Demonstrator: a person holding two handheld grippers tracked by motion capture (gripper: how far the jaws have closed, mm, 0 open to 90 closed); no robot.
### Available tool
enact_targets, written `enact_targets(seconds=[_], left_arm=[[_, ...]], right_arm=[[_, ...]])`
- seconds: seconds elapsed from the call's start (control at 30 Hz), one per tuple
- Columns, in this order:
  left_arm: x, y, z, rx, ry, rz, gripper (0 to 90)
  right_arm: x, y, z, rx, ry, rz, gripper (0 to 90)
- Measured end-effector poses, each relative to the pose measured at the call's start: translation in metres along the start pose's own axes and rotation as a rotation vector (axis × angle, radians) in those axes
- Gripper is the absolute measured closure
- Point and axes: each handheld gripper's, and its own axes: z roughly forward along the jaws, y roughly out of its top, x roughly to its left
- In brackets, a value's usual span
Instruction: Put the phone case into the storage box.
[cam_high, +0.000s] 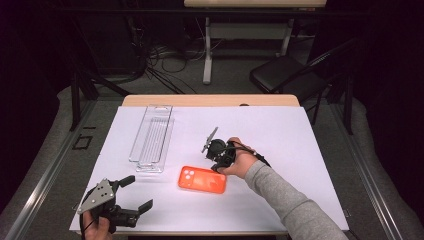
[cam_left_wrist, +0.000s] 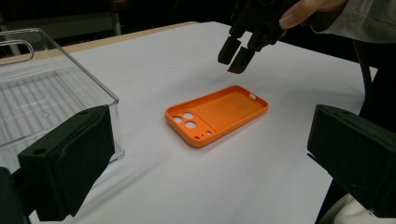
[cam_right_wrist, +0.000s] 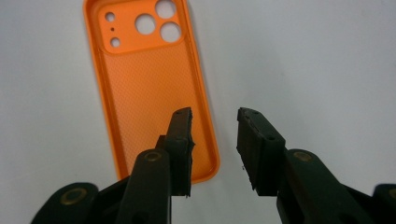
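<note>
We've got the orange phone case (cam_high: 202, 179) lying inside-up on the white table (cam_high: 280, 130), camera cutouts toward 9 o'clock in the high view. Right gripper (cam_right_wrist: 214, 135) hovers over its 3 o'clock end, jaws parted and empty, one jaw above the case's side wall. Left gripper (cam_high: 134, 194) sits at 7 o'clock near the table edge, jaws spread wide, holding nothing. Clear plastic tray (cam_high: 152, 137) lies at 10 o'clock from the case, apart from it.

Risks as we judge them: the case is thin and flat, so jaws coming straight down may skid it on the sheet instead of pinching the wall; a soft wall could flex and pop out.

No brand, label or readable text anywhere.
</note>
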Motion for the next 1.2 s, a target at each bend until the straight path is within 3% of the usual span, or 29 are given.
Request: enact_targets(seconds=[0.13, 0.43, 0.67, 1.2], left_arm=[[0.001, 0.0, 0.0, 0.0, 0.002, -0.003, 0.7], [0.001, -0.001, 0.0, 0.004, -0.002, -0.001, 0.8], [0.001, -0.001, 0.0, 0.004, 0.003, -0.004, 0.8], [0.001, -0.001, 0.001, 0.009, -0.006, 0.002, 0.8]], right_arm=[[0.0, 0.001, 0.001, 0.03, -0.016, -0.02, 64.4], [-0.002, 0.006, 0.005, 0.027, -0.022, -0.076, 63.6], [-0.002, 0.007, 0.01, 0.086, -0.009, -0.11, 67.7], [0.0, 0.009, 0.021, 0.122, -0.007, -0.114, 66.8]])
